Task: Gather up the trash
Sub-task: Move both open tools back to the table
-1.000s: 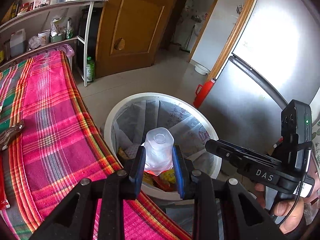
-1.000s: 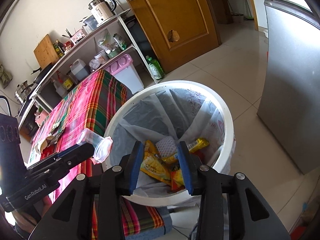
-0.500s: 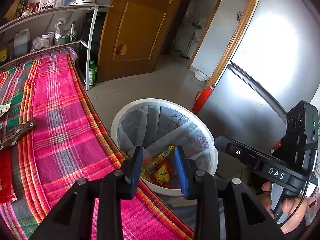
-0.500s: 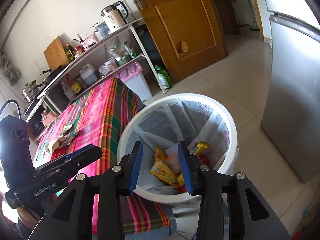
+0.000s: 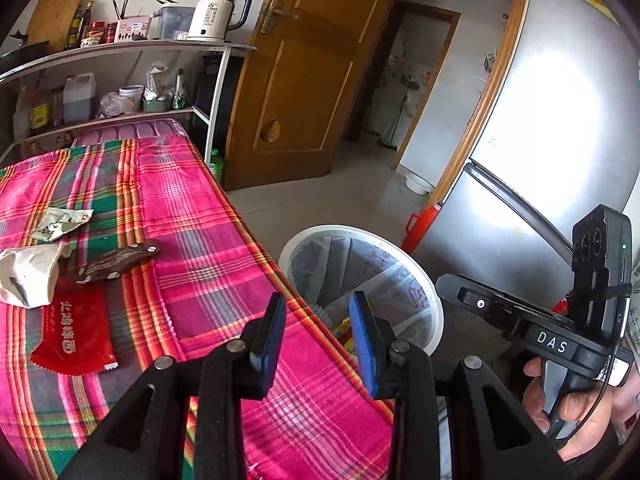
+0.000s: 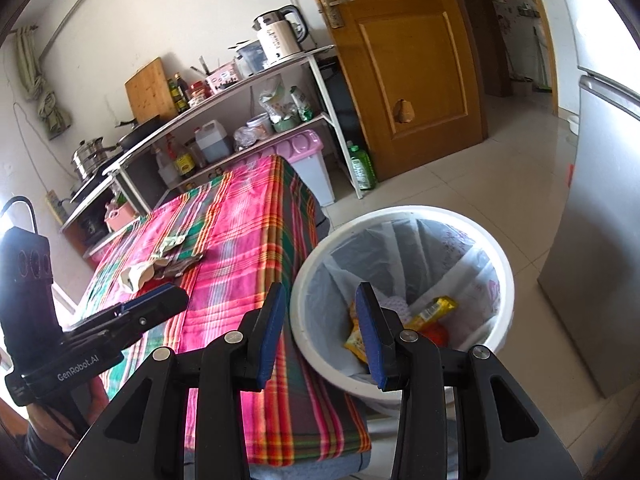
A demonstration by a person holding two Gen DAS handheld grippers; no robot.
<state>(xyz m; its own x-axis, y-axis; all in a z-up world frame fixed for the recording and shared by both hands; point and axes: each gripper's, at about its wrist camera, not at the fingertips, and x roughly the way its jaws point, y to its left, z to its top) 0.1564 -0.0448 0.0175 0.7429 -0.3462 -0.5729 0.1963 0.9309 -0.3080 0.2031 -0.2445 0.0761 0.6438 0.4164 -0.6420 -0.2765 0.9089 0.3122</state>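
Observation:
The white trash bin (image 5: pixel 434 312) (image 6: pixel 505 280) with a clear liner stands on the floor beside the table and holds yellow and red wrappers (image 6: pixel 434 310). My left gripper (image 5: pixel 318 320) is open and empty above the table edge near the bin. My right gripper (image 6: pixel 320 312) is open and empty, between table edge and bin. On the plaid cloth lie a red wrapper (image 5: pixel 74 330), a brown wrapper (image 5: pixel 116 262), a crumpled white paper (image 5: pixel 28 274) and a pale green wrapper (image 5: pixel 60 224). These show far off in the right wrist view (image 6: pixel 160 264).
The plaid-covered table (image 5: pixel 208 264) fills the left side. A shelf unit (image 5: pixel 132 46) with kettle and bottles stands behind it. A wooden door (image 5: pixel 296 80), a silver fridge (image 5: pixel 560 152) and a red container (image 5: pixel 422 226) border the tiled floor.
The left gripper let go of the clear plastic cup over the bin, then drew back and turned toward the table. The right gripper rose and backed away from the bin.

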